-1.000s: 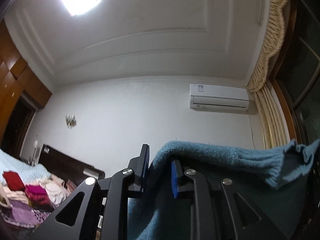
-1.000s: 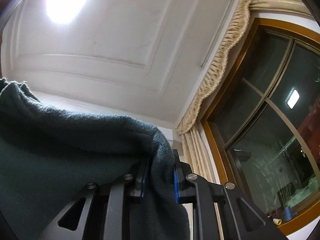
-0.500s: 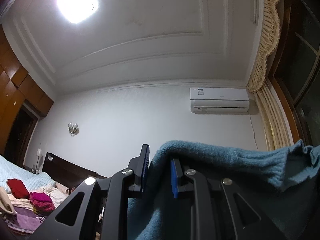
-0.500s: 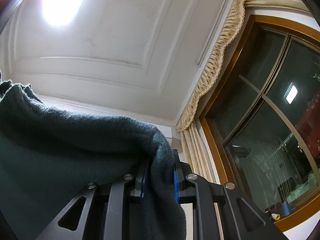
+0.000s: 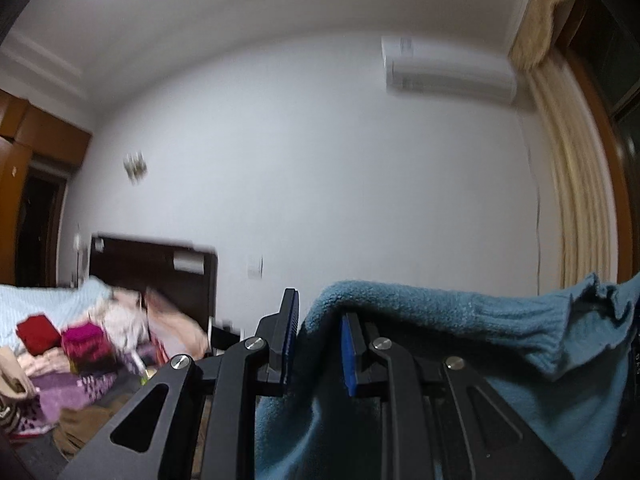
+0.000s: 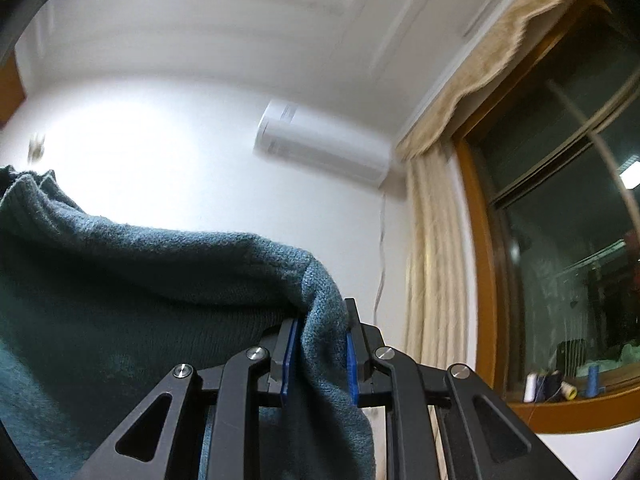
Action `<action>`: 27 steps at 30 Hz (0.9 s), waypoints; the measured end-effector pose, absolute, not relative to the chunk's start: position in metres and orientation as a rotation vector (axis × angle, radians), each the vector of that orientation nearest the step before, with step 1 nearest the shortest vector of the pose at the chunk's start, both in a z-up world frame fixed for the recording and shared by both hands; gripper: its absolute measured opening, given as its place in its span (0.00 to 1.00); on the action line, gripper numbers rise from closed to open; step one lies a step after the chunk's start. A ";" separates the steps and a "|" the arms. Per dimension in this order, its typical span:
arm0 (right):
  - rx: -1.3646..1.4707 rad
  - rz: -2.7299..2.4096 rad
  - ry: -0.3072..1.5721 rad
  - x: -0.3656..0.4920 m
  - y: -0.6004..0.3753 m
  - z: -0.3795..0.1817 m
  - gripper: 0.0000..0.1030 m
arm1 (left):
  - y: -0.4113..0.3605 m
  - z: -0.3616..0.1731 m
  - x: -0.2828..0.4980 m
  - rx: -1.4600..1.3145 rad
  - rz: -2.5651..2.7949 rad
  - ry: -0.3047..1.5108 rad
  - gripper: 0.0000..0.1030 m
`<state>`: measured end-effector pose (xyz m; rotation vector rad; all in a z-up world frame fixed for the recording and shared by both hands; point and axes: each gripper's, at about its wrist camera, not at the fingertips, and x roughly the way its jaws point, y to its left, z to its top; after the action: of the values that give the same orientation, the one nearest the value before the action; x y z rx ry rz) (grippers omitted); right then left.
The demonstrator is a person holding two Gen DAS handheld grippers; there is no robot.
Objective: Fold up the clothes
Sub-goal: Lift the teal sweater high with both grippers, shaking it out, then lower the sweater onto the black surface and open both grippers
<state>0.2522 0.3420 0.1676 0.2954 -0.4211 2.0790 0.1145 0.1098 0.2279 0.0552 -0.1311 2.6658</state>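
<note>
Room: white-walled bedroom with a white wall-mounted air conditioner and pleated cream curtains beside a wood-framed window; both views are blurred.
Bed: light blue bedspread before a dark wooden headboard, at lower left of the left wrist view.
Garment in hand: teal knitted sweater, held up in the air between the two tools; its upper edge spans from one pinch to the other, with a ribbed part bunched at mid-span. The body hangs below; its lower part is out of view.
Other clothes: heap of red, magenta, pink and purple garments on the bed; some look stacked, others loose. How many are finished cannot be told.
Left gripper: blue pads pinching a fold of the sweater's top edge.
Right gripper: blue pads pressed on the opposite end of that edge.
Progress: judged early for this garment. Picked up and spread out; no fold visible.
Remaining: lay it flat, fold, add to the stack.
</note>
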 end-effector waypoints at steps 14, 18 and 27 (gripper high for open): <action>-0.331 2.187 -0.365 0.109 0.446 0.065 0.19 | 0.220 0.098 -0.060 -0.610 2.628 0.081 0.22; -0.434 2.202 -0.345 0.092 0.460 0.043 0.19 | 0.233 0.071 -0.085 -0.711 2.605 0.119 0.22; -0.709 2.249 -0.228 0.062 0.494 -0.005 0.19 | 0.263 0.017 -0.120 -0.905 2.529 0.209 0.22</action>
<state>0.0622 0.4941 -0.0050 -0.7087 -0.2277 2.2490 -0.1199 0.2626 0.0173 -0.9047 0.2086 2.5292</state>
